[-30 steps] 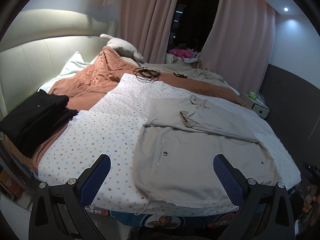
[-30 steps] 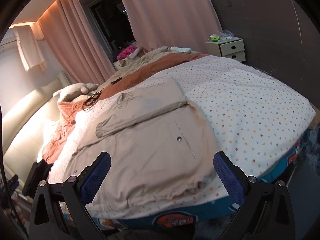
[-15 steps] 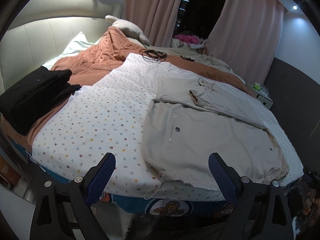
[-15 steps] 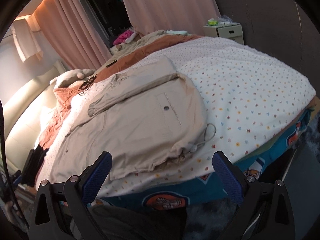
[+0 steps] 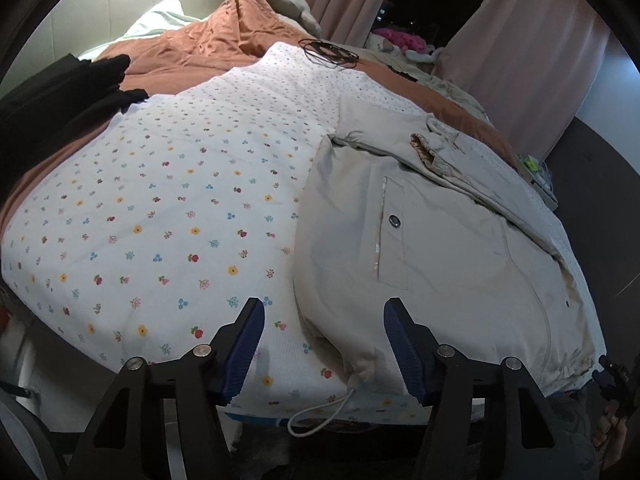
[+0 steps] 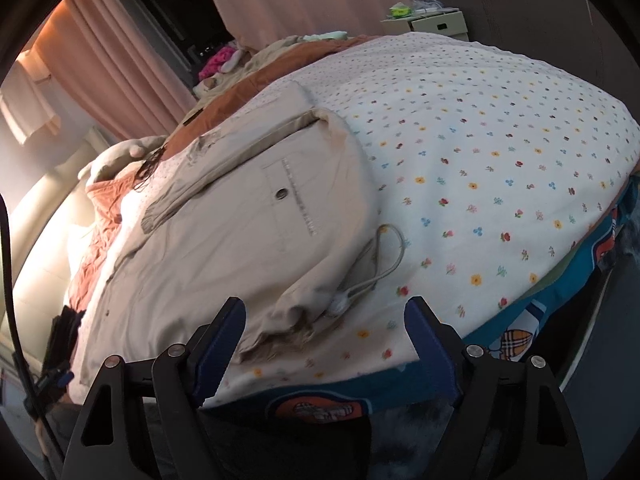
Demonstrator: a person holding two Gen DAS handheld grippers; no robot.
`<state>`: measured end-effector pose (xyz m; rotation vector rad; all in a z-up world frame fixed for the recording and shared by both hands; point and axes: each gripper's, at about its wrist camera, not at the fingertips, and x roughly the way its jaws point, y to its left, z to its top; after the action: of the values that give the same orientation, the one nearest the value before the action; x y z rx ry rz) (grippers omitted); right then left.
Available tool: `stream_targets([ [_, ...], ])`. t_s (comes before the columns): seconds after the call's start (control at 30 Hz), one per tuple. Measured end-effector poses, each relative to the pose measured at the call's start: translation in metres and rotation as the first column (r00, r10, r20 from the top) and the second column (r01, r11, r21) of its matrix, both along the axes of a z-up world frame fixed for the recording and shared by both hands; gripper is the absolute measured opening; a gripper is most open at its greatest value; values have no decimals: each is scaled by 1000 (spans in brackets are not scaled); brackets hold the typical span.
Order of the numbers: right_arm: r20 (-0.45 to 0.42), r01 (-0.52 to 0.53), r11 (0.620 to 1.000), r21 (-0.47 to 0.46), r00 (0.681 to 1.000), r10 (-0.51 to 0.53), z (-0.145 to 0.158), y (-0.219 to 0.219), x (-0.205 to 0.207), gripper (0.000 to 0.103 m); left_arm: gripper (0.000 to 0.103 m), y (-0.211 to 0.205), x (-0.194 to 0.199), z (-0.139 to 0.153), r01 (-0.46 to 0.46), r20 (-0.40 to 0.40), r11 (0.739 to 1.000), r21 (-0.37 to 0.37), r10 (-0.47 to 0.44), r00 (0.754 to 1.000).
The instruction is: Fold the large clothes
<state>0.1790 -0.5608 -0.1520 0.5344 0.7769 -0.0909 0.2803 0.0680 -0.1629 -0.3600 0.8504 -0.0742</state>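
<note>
Left wrist view: beige jacket (image 5: 448, 240) spread flat on the flowered sheet (image 5: 160, 220), near the foot edge of the bed, one sleeve (image 5: 460, 168) already laid across the chest, presumably to narrow the shape before a fold. Left gripper (image 5: 324, 344) low over the jacket's near hem corner, jaws closing, hem and drawcord (image 5: 320, 416) lying between the pads but not yet pinched, so nothing gripped. Cord dangling off the mattress edge, likely to trail if the corner is lifted. Right wrist view: right gripper (image 6: 324, 340) poised over the opposite hem corner, where the cloth bunches in a small ruck and a looped cord (image 6: 384, 256) rests on the sheet; jaws also closing, wider than the left pair, bunched hem between them, no contact visible. Both tools angled downward at the two bottom corners, a placement that reads as preparation for taking the hem at both ends and carrying it toward the collar. Judged stage: early, sleeve tucked, body fold not yet done. Next move probably calls for a firm pinch through all layers at each corner, since the ruck on the right could slip out. Elsewhere, well apart from the work: rust-coloured quilt (image 5: 208, 44) and black clothes (image 5: 52, 96) up toward the headboard, nightstand (image 6: 432, 20) beyond the far corner.
</note>
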Motion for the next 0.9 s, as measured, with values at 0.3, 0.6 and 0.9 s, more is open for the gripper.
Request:
stream_targets([
  [0.3,-18,62,996,65,998,-61,-14,-36,31,81,42,10,42,-26,0,-79,999,-40,-3,997],
  [0.6,21,22,963,270,999,-29,-33,-50,59,69,35,10,62,-33,27,-99,987,-159,-44,994],
  [0.9,68,-114,887,447,993,94,-51,-21,58,68,34,23,37,-46,29,-120,908,-418,-87,989],
])
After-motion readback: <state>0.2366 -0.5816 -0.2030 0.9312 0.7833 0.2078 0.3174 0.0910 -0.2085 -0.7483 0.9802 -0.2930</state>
